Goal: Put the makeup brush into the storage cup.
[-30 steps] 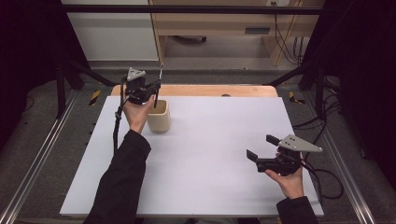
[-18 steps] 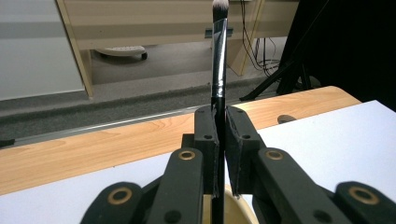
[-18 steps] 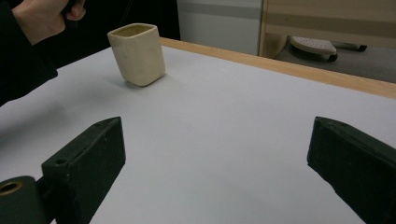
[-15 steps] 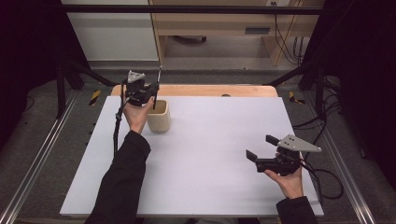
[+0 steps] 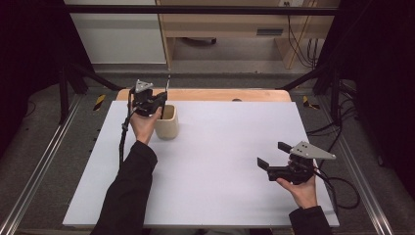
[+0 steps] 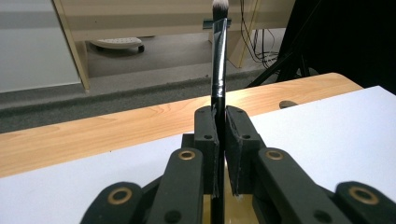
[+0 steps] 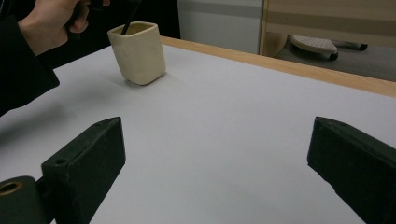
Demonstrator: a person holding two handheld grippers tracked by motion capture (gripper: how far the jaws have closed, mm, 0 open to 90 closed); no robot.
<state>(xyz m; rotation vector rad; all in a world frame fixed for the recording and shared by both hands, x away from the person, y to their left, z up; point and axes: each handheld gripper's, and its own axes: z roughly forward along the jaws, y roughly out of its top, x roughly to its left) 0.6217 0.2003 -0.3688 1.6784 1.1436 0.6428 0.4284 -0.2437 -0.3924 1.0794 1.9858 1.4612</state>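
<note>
Black brush between closed fingers

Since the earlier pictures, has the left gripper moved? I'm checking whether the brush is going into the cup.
Yes. The left gripper has sunk slightly toward the cream cup, brush clamped in its fingers.
</note>
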